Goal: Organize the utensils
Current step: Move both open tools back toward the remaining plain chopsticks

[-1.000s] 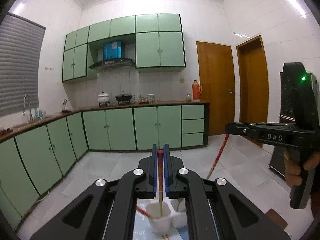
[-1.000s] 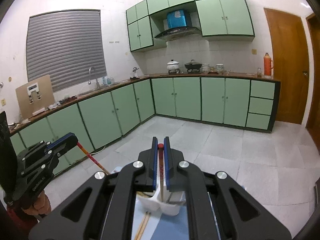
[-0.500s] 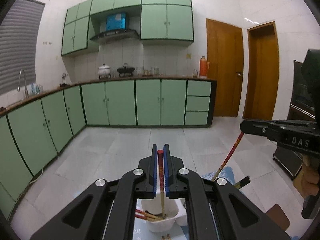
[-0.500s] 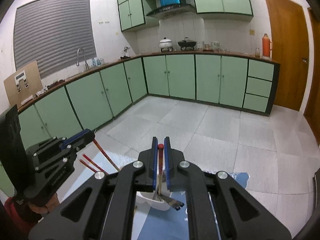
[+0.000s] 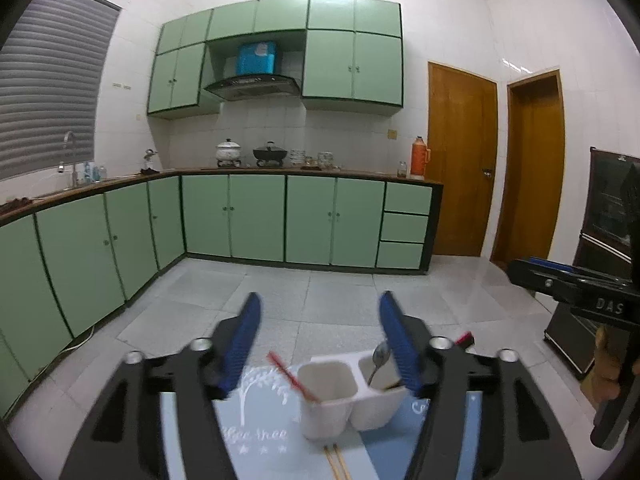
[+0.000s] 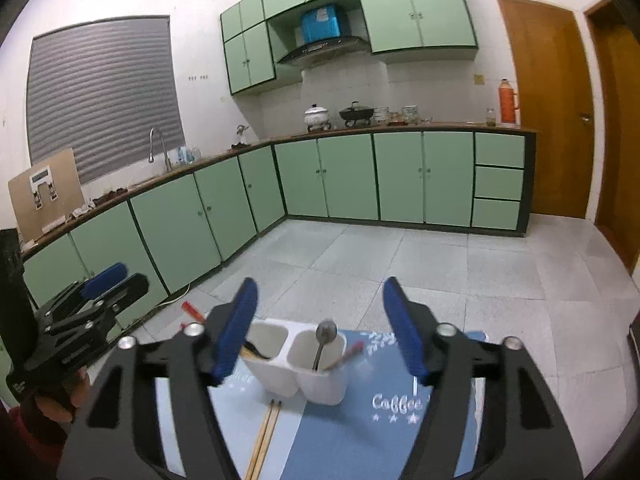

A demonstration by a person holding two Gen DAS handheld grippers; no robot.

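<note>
Both red chopsticks are away: each gripper's jaws have just been opening, and the sticks they pinched a moment ago now rest in the white holder.

Nearest, the left gripper point(image 5: 318, 338) stands wide with nothing between its blue pads, and the right gripper point(image 6: 320, 322) is just as wide and just as empty. Below them, a pair of bare wooden chopsticks point(image 6: 265, 432) lies flat on the blue placemat point(image 6: 360, 432), tips touching the foot of the two-compartment holder point(image 6: 298, 376) near the mat's far edge; that pair looks like the job left. In the holder, one red chopstick point(image 5: 292, 378) leans out of the left cup, another red chopstick point(image 6: 347, 354) out of the right cup beside the metal spoon point(image 6: 324, 340). Beyond: tiled floor, then green cabinets.
</note>
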